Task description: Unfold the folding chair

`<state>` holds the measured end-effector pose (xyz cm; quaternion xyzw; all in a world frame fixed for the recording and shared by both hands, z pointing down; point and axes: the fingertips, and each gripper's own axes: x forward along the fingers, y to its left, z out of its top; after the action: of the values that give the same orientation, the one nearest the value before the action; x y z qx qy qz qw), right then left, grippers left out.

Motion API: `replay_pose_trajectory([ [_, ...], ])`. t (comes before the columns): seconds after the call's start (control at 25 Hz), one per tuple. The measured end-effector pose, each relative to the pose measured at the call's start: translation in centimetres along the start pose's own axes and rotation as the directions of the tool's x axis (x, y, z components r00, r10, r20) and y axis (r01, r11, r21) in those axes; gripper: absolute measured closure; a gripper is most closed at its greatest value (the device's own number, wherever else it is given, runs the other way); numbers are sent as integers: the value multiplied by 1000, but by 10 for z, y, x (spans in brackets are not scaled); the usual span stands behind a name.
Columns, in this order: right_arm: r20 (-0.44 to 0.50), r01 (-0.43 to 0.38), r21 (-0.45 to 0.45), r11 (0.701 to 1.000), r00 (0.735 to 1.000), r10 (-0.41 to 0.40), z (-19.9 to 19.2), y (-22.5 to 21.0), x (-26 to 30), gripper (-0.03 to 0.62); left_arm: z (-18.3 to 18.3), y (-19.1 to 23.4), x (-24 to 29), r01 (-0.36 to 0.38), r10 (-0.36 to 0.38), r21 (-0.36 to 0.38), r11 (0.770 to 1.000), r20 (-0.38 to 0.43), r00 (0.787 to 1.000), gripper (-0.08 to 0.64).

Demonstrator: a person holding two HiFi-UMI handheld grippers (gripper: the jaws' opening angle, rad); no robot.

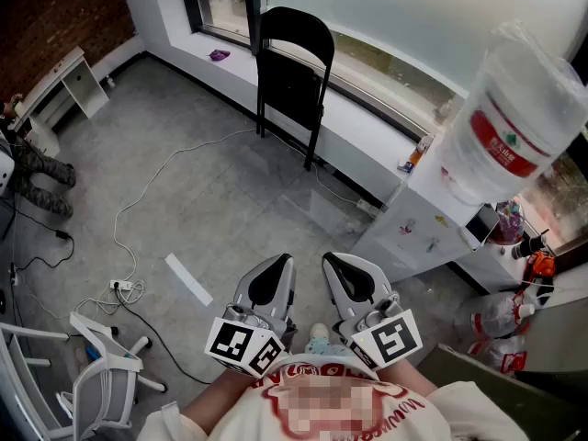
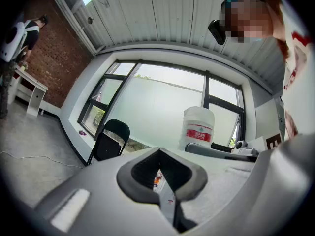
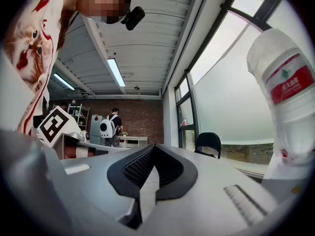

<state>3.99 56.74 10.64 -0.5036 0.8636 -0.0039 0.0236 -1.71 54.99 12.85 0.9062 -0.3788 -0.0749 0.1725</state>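
Note:
The black folding chair [image 1: 292, 72] stands folded flat, leaning against the window sill at the far side of the room. It shows small in the left gripper view [image 2: 110, 140] and tiny in the right gripper view [image 3: 208, 144]. My left gripper [image 1: 276, 265] and right gripper [image 1: 338, 265] are held close to my chest, side by side, well short of the chair. Both point toward it. The left gripper's [image 2: 162, 181] jaws meet with nothing between them, and so do the right gripper's [image 3: 150, 181].
A white water dispenser [image 1: 413, 219] with a large bottle [image 1: 514, 108] stands at the right. A white cable [image 1: 147, 191] and power strip [image 1: 124, 288] lie on the grey floor at left. A white swivel chair [image 1: 101, 375] is at near left, a white desk [image 1: 60, 85] far left.

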Motion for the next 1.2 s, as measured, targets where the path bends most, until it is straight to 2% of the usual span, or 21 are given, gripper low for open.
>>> replay_pose_trajectory([
  [0.24, -35, -3, 2, 1000, 999, 3, -8, 2, 2, 568, -1, 1, -4, 5, -5, 7, 1000, -4, 1000, 560],
  [0.36, -15, -14, 3, 1000, 1000, 14, -4, 7, 7, 568, 2, 6, -7, -2, 2, 9, 1000, 0, 1000, 560],
  [0.48, -47, -18, -5, 1000, 999, 17, -11, 11, 8, 568, 5, 10, -9, -4, 4, 6, 1000, 2, 1000, 560],
  [0.76, -63, 1, 5, 1000, 998, -1, -15, 17, 10, 567, 3, 13, -14, 14, -14, 0, 1000, -7, 1000, 560],
  [1.04, 17, 36, 24, 999, 999, -36, -1, 27, 18, 566, 13, 28, -29, 16, -16, 7, 1000, 7, 1000, 560],
  [1.2, 13, 34, 13, 999, 999, -34, -4, 42, 28, 566, 22, 43, -45, 9, -9, 11, 1000, 23, 1000, 560],
])
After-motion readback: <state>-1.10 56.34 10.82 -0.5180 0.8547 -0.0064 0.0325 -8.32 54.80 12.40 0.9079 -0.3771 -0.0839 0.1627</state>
